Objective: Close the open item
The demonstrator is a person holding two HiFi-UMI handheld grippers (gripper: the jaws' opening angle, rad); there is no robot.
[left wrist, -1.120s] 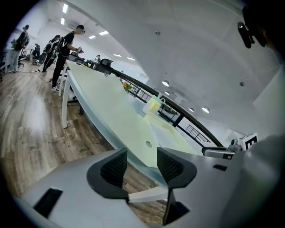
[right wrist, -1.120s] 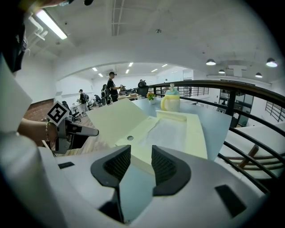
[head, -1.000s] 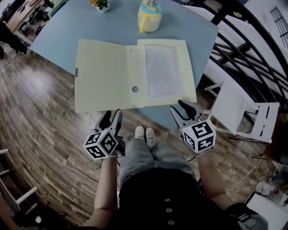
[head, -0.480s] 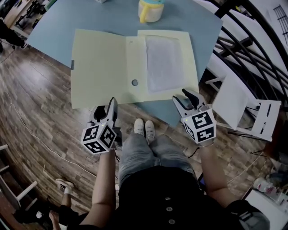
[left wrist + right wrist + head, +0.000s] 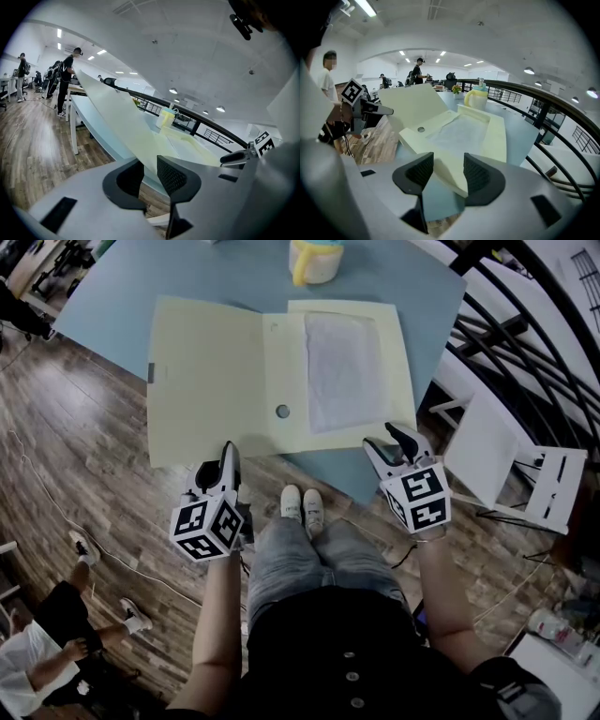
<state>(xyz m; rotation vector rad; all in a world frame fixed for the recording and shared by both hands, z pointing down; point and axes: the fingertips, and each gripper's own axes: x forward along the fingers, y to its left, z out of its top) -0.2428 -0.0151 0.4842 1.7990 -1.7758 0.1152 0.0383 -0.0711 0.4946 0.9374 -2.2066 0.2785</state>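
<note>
A pale yellow folder box lies open on the blue table (image 5: 112, 315). Its cover flap (image 5: 202, 381) is spread to the left, and its tray (image 5: 284, 352) holds a white sheet (image 5: 339, 371). My left gripper (image 5: 228, 456) is at the flap's near edge. The thin flap (image 5: 126, 122) runs between its jaws (image 5: 150, 176), which are closing; a gap still shows at the pads. My right gripper (image 5: 386, 439) is at the tray's near right corner. That corner (image 5: 450, 176) sits between wide jaws that are still opening and do not touch it.
A yellow cup (image 5: 314, 259) stands on the table behind the folder. A white folding chair (image 5: 511, 465) and a black railing (image 5: 525, 343) are at the right. A person (image 5: 37, 652) sits on the wood floor at lower left. A cable (image 5: 56, 512) trails there.
Both grippers have moved up to the folder's near edge. The left jaws have narrowed round the flap. A person has come into view at lower left.
</note>
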